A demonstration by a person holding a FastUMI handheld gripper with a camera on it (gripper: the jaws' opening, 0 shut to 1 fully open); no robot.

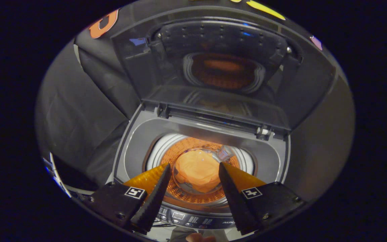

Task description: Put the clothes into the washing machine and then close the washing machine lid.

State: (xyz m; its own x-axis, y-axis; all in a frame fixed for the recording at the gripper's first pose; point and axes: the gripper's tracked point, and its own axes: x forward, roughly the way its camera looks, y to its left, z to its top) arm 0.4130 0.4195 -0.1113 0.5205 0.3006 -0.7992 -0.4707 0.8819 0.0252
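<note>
An orange garment (197,173) lies at the bottom of the drum (180,193) of a top-loading washing machine (136,148). The machine's lid (213,67) stands raised behind the opening, and its glass mirrors the orange drum. My gripper (194,165) hovers above the front of the opening, open, with nothing between its fingers. The garment lies well below and between the fingertips.
The machine's control panel (193,218) runs along the near edge under the fingers. Black cloth walls (79,111) stand to the left and behind the machine. A bit of a hand (200,238) shows at the very bottom.
</note>
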